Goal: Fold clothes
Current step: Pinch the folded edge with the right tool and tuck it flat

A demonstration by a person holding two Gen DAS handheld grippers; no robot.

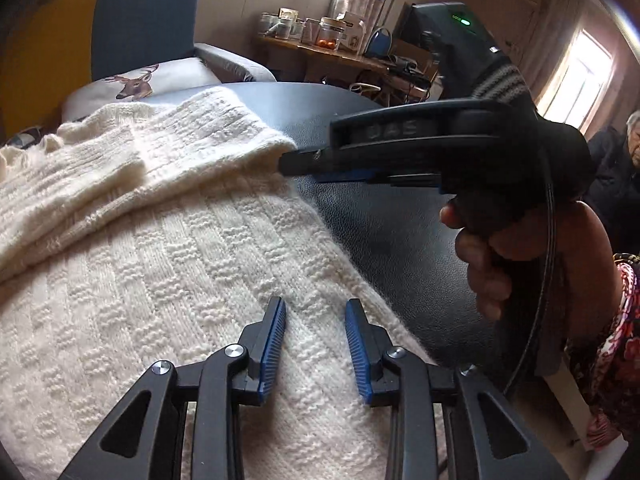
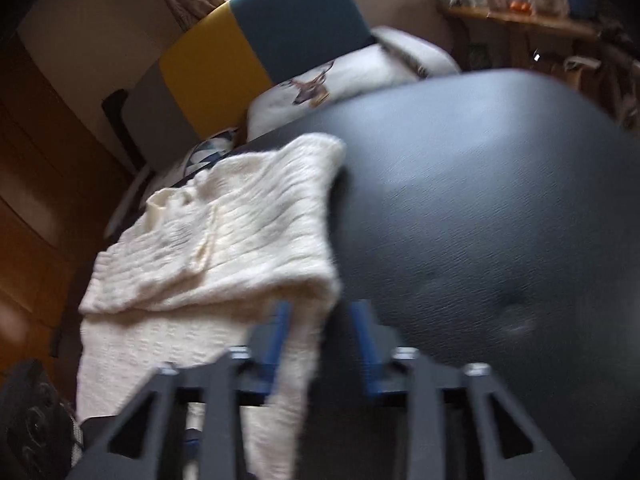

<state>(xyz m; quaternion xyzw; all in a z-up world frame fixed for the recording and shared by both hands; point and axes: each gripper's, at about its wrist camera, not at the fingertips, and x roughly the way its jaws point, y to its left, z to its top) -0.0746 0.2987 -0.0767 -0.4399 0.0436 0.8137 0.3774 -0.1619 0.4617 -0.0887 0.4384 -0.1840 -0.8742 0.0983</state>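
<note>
A cream knitted sweater (image 1: 160, 248) lies on a black leather-look table (image 1: 384, 224), with one part folded over its far side. My left gripper (image 1: 316, 308) hovers open just above the near, flat part of the knit, nothing between its blue pads. A hand holds my right gripper (image 1: 286, 162), which comes in from the right with its tip at the folded edge. In the blurred right wrist view, the right gripper (image 2: 322, 316) stands open, and the sweater (image 2: 224, 240) has its right edge running down between the fingers onto the table (image 2: 480, 200).
Behind the table stands a sofa with a yellow and teal back (image 1: 120, 28) and a deer cushion (image 1: 136, 82). A wooden desk (image 1: 340, 56) with jars sits at the back. A seated person (image 1: 624, 172) is at the far right. The table's right half (image 2: 500, 240) is bare.
</note>
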